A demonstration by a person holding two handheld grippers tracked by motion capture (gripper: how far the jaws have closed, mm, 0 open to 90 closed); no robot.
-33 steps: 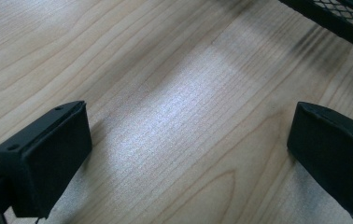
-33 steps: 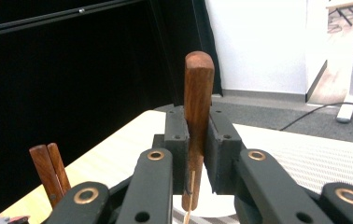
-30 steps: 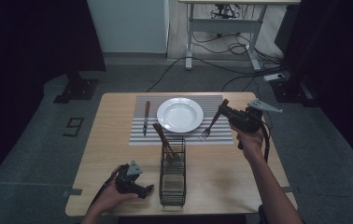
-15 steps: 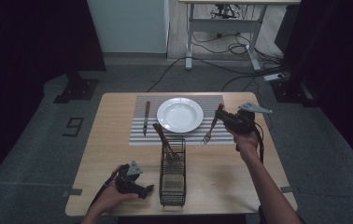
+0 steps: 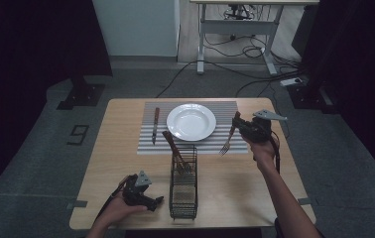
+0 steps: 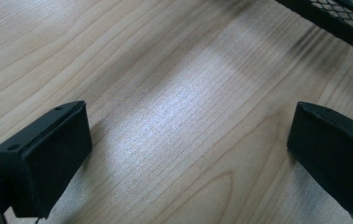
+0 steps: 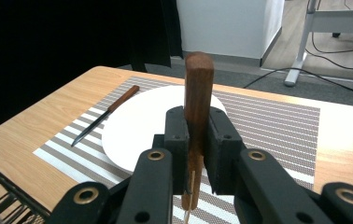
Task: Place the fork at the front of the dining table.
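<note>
My right tool (image 5: 236,127) is clenched on the wooden-handled steel fork (image 5: 227,139), right of centre, tines hanging over the striped grey placemat (image 5: 223,110); a tilted set-down could strike the round white plate (image 5: 191,122). My left tool (image 5: 156,201) rests released, lower left.

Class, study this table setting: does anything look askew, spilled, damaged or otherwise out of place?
Nothing is spilled or broken. The knife lies straight on the striped placemat, left of the plate. The fork is not laid yet: it hangs tines-down from the right gripper over the mat's right part. A wooden-handled utensil leans aslant in the wire basket.
</note>
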